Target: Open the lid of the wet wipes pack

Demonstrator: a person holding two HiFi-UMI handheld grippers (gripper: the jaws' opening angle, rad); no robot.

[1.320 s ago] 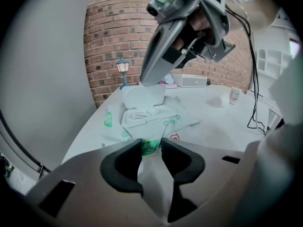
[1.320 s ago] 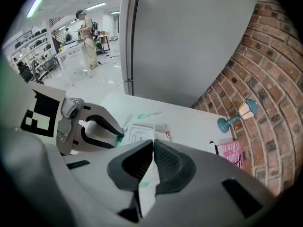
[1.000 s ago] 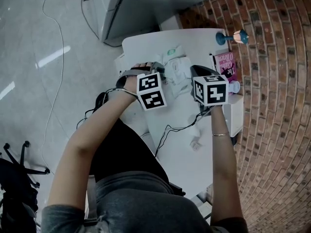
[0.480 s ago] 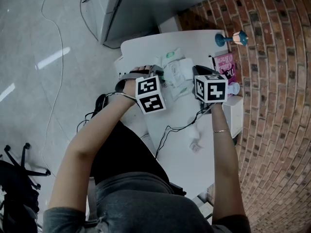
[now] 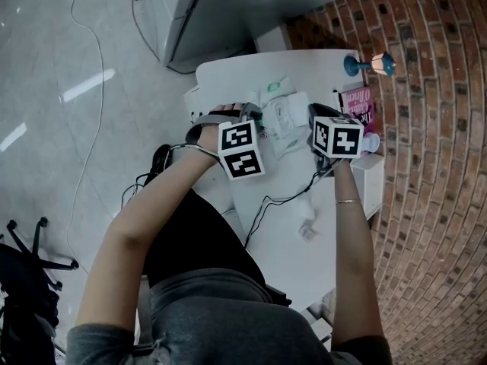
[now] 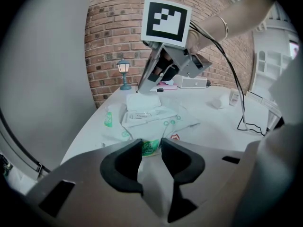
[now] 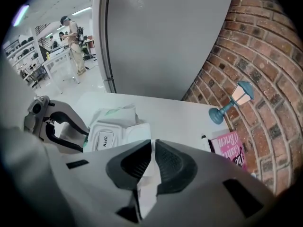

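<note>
Left claw (image 6: pixel 151 148) grips the wet wipes pack (image 6: pixel 147 115); right claw (image 7: pixel 152 148), just opening narrowly around the raised lid (image 7: pixel 137 132), may let it snap shut.

Jaws: my right gripper (image 7: pixel 152 148) has just been opening them; only a narrow slit stands between the pads.
In the slit: the white edge of the lid (image 7: pixel 137 134); whether the pads press it I cannot tell.
Pack: the wet wipes pack (image 7: pixel 113 117) lies on the white table (image 7: pixel 180 115), and a label "OPEN" shows.
Left side: my left gripper (image 7: pixel 84 140) has its dark jaws at the pack's end.
Brick wall (image 7: pixel 265 56): a blue lamp (image 7: pixel 232 100) and a pink book (image 7: pixel 229 150) are near it.
</note>
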